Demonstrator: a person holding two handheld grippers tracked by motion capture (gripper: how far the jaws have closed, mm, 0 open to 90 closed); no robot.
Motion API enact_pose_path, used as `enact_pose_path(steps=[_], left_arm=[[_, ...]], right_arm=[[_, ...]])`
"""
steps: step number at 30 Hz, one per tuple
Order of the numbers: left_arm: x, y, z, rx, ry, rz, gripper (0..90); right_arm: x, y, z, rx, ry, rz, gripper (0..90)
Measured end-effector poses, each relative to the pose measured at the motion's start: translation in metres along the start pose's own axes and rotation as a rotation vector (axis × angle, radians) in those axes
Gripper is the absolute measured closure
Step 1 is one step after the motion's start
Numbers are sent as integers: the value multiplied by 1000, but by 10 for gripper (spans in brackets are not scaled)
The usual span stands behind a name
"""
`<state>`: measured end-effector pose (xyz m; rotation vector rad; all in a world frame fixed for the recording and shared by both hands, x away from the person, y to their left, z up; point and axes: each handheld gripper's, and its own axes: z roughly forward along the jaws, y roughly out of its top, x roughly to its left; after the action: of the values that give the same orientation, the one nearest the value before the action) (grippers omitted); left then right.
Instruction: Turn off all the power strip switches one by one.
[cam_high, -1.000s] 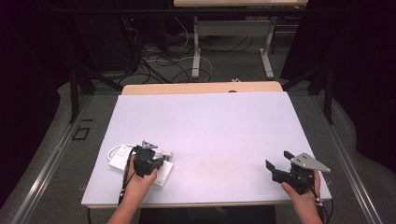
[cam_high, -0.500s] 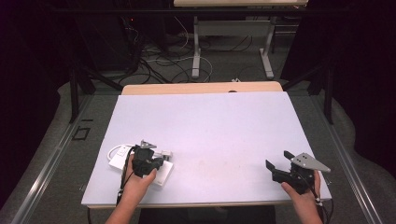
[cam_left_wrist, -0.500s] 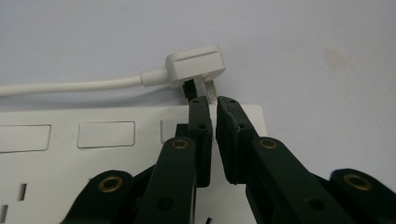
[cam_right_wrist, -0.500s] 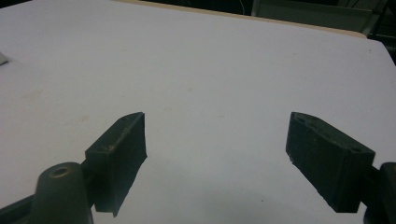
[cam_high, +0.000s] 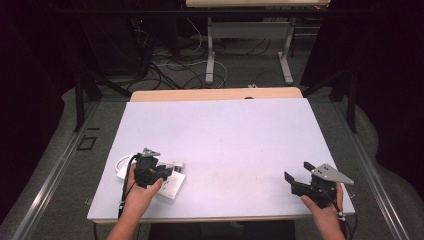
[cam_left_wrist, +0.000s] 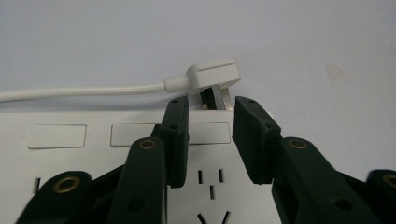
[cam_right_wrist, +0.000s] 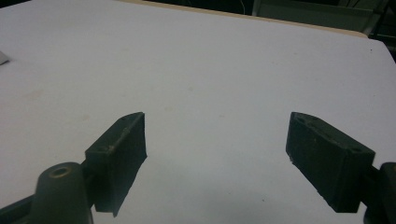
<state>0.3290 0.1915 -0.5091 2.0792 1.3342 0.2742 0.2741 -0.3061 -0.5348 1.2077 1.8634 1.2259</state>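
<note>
A white power strip (cam_left_wrist: 70, 158) lies flat at the table's front left, also seen as the power strip (cam_high: 172, 187) under my left hand. Its white plug (cam_left_wrist: 212, 74) rests tilted on the strip's far edge, prongs showing, with the cable (cam_left_wrist: 84, 91) running off to the left. My left gripper (cam_left_wrist: 211, 105) hovers over the strip. Its jaws have just been opening and now stand apart just short of the plug, with no pad pressing on it. From above, the left gripper (cam_high: 160, 171) points right toward the plug (cam_high: 176, 164). My right gripper (cam_right_wrist: 217, 126) is wide open over bare table with nothing between its jaws.
The right gripper (cam_high: 298, 171) sits near the front right corner of the pale table (cam_high: 225, 130). A loop of white cable (cam_high: 121, 162) lies left of the strip. Beyond the table are a wooden edge, desk legs and floor cables.
</note>
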Motion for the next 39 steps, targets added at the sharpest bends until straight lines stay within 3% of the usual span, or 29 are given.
enact_pose_path(steps=[5, 8, 12, 16, 19, 20, 32, 36, 39], left_arm=[[7, -3, -4, -50, 24, -12, 545], [13, -5, -7, -70, 58, 4, 484], [20, -7, -11, -109, 59, -18, 412], [29, -10, -15, -157, 73, -11, 311], [35, -10, -20, -162, 84, -9, 275], [36, -11, -20, -178, 91, -9, 277], [62, -20, -38, -168, 145, -38, 312], [70, -26, -42, -175, 148, -80, 289], [76, -32, -44, -208, 153, -103, 274]], right_arm=[[0, 0, 0, 0, 0, 1, 194], [0, 0, 0, 1, 2, 0, 194], [0, 0, 0, 3, 2, 5, 194], [1, 0, -1, 16, -4, 3, 194], [0, 0, 0, 16, 1, -4, 194], [0, 0, 0, 0, -2, -1, 194], [0, 0, 0, -1, 1, 0, 194], [0, 0, 0, 5, 2, -2, 194], [0, 0, -1, 16, -2, -7, 194]])
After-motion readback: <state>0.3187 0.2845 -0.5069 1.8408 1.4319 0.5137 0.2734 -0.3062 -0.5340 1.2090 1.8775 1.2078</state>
